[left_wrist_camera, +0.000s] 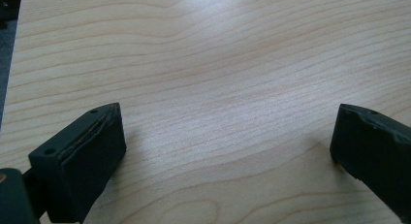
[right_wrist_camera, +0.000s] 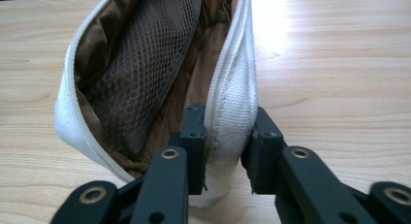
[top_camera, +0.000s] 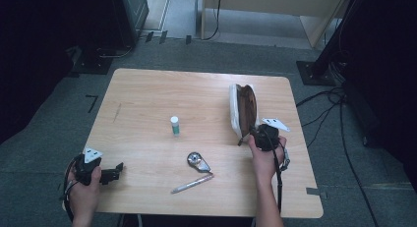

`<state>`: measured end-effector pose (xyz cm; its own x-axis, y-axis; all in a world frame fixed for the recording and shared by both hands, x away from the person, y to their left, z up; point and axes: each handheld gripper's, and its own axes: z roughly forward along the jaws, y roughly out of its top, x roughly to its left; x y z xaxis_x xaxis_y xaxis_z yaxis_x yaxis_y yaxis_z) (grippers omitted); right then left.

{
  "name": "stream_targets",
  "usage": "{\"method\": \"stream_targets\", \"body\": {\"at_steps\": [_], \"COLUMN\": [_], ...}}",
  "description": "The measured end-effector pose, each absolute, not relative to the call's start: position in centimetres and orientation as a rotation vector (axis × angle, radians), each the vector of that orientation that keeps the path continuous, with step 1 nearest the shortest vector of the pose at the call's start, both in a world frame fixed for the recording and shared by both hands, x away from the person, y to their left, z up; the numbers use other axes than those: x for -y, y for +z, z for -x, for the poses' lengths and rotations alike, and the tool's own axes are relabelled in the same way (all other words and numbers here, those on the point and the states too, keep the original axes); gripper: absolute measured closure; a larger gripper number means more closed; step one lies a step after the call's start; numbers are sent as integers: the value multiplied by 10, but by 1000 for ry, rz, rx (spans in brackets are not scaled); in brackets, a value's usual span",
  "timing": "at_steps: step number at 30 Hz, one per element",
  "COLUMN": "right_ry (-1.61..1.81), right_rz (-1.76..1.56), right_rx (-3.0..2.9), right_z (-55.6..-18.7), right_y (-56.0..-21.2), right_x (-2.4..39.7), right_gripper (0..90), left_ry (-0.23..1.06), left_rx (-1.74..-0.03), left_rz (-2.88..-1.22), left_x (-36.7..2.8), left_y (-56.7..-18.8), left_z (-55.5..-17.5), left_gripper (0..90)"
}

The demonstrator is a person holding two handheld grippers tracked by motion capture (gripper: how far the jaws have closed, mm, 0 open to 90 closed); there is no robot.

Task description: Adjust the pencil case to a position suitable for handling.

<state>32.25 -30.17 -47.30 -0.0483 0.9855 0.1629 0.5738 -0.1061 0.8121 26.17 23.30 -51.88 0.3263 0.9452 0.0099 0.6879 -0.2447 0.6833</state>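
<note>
Right gripper (right_wrist_camera: 224,151) clamped on open pouch (top_camera: 243,109) rim – left gripper (left_wrist_camera: 228,151) wide, empty – pen (top_camera: 192,183), bottle (top_camera: 174,125), tape measure (top_camera: 196,161) not yet packed.

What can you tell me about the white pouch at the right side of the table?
The pouch is white woven fabric with a brown lining and a brown mesh pocket inside. Its zipper is undone, so the mouth gapes open. In the high view it lies as a long, narrow shape on the wooden table, near the right edge. The right gripper is shut on one white wall at the near end, one jaw inside against the lining, the other outside. Nothing else touches it.
</note>
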Motion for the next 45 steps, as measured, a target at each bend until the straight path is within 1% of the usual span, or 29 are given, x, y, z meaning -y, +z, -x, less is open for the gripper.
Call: {"method": "stream_targets", "body": {"at_steps": [8,30,41,42,43,44,45], "right_ry": [1101,1225,1239,1245,1249,1249,1262], "right_rz": [-1656,-1513,-1488,-1488,-1494,-1494,-1507], "right_rx": [-1731,-1946,-1985,-1985,-1986,-1986,-1985], "right_z": [-322,-320,-323,-324,-324,-324,-325], "right_y": [-474,-472,-472,-473,-473,-473,-473], "right_x": [292,237,223,223,223,223,225], "right_gripper": [757,761,759,757,730,730,671], "left_ry": [577,577,577,577,577,577,577], "left_rx": [-1431,-1431,-1431,-1431,-1431,-1431,-1431], "left_rz": [-2017,-2017,-2017,-2017,-2017,-2017,-2017], "left_x": [-233,-233,-233,-233,-233,-233,-233], "left_y": [-519,-519,-519,-519,-519,-519,-519], "left_z": [-262,-262,-262,-262,-262,-262,-262], "left_gripper": [0,0,0,0,0,0,0]}}
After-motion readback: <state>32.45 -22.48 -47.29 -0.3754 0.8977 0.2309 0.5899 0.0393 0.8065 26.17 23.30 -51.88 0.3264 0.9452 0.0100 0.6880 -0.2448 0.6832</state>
